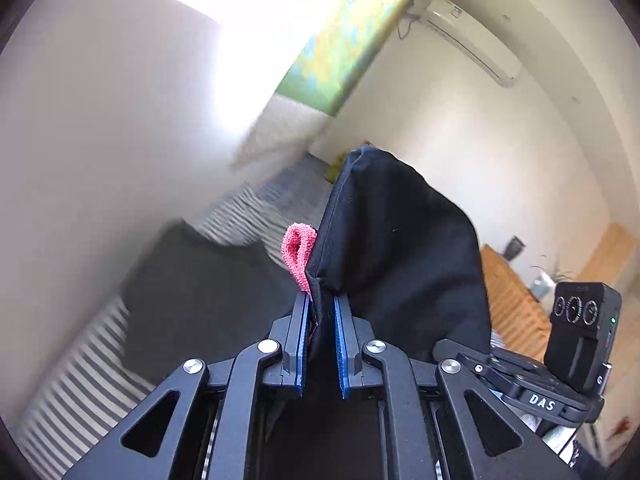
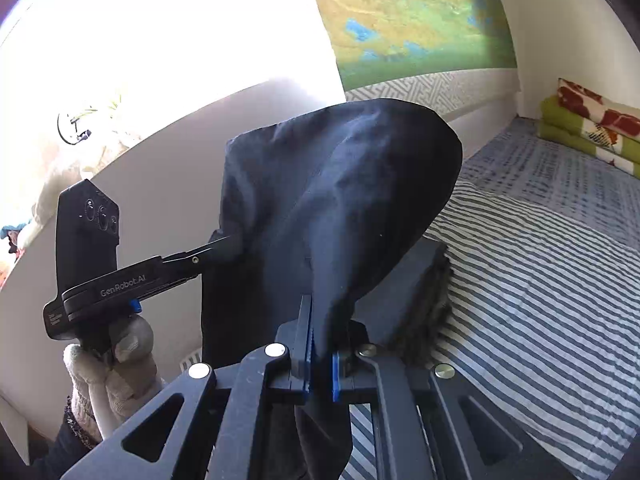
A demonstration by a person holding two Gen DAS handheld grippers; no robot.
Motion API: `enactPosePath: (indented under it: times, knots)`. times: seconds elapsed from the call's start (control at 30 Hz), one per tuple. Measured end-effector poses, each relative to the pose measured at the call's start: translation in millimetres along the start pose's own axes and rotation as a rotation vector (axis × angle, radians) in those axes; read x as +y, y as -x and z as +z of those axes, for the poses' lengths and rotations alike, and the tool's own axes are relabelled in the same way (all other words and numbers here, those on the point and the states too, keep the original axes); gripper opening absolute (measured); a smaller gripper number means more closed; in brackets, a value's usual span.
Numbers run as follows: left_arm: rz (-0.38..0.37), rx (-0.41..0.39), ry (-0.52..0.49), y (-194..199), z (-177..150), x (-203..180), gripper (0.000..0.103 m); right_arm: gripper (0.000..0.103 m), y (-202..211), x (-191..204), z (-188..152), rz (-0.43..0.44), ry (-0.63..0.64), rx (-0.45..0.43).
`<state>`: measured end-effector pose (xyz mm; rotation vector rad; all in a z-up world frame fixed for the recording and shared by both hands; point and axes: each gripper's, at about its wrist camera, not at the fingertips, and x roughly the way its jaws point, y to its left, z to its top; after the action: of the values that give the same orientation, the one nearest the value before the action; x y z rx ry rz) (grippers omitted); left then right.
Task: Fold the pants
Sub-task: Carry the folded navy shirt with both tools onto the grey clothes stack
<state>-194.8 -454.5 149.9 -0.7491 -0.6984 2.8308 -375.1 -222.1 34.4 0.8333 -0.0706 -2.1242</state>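
A home bedroom: striped bed (image 2: 540,280), folded blankets (image 2: 592,128), wall air conditioner (image 1: 468,36)

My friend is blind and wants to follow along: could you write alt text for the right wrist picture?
Black pants hang lifted between two handheld grippers, above a bed with a striped sheet. The right gripper pinches the cloth in the foreground, and the left gripper, held by a gloved hand, grips its other side.
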Motion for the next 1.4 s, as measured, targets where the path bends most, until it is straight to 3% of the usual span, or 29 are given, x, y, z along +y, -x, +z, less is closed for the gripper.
enactPosePath:
  times: [0.17,0.3,0.4,0.53,0.63,0.7,0.8,0.87,0.97,1.1,1.3,1.4]
  knots:
    - [0.071,0.021,0.017,-40,41,57,0.012,0.006,-82,-20,34,0.09,-0.053,0.02]
    - [0.123,0.122,0.048,-118,53,110,0.012,0.006,-152,-63,35,0.105,-0.13,0.089]
    - [0.142,0.201,0.08,-172,45,138,0.012,0.006,-195,-90,24,0.06,-0.173,0.153]
    - [0.203,0.27,0.032,-236,37,149,0.013,0.011,-225,-117,14,-0.011,-0.177,0.232]
    - [0.228,0.287,0.012,-261,40,152,0.021,0.021,-227,-131,12,-0.092,-0.2,0.264]
    - [0.236,0.29,0.016,-264,43,154,0.021,0.033,-214,-142,12,-0.157,-0.224,0.244]
    - [0.307,0.242,0.004,-250,48,154,0.022,0.034,-188,-139,16,-0.286,-0.18,0.149]
    - [0.339,0.193,0.007,-219,46,142,0.021,0.034,-176,-131,19,-0.251,-0.145,0.109]
    - [0.27,0.17,-0.036,-201,50,113,0.021,0.034,-172,-107,13,-0.178,-0.078,0.094]
    - [0.175,0.247,-0.109,-216,57,80,0.021,0.034,-188,-71,-12,-0.121,-0.018,0.147]
    - [0.268,0.359,0.004,-270,44,110,0.02,0.034,-189,-26,-74,-0.118,0.13,0.227]
    - [0.298,0.344,0.006,-271,38,122,0.015,0.034,-167,-11,-86,-0.118,0.226,0.227]
